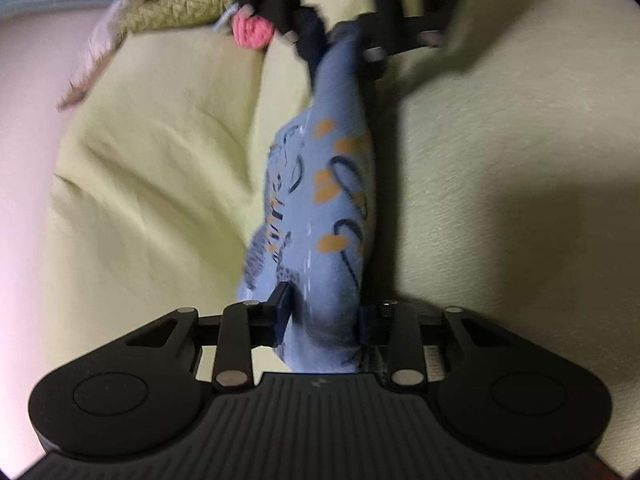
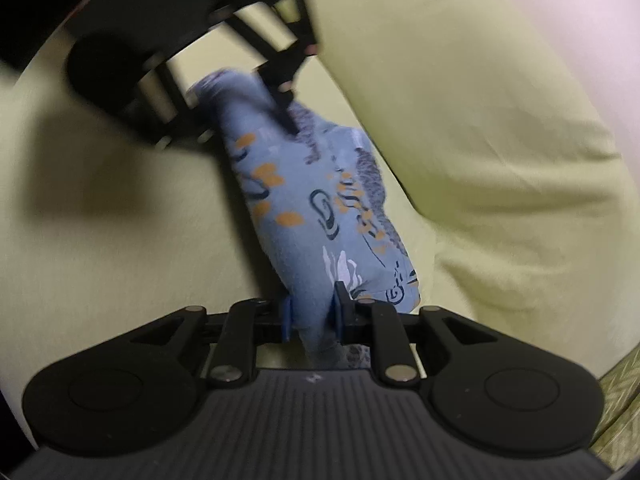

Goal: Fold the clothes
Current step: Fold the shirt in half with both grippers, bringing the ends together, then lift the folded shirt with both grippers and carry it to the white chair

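Stretching blue sock (image 1: 320,200) lengthwise between left tool (image 1: 324,320) and right tool (image 2: 312,316)

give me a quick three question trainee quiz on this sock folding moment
1. True or false: the blue patterned sock lies flat, untouched.
2. What holds each end of it?
3. The surface below is: A pale green sheet, B wooden table, C tiled floor.

Key
1. False: it is stretched between two claws.
2. The left claw holds one end, the right claw the other.
3. A, the pale green sheet.
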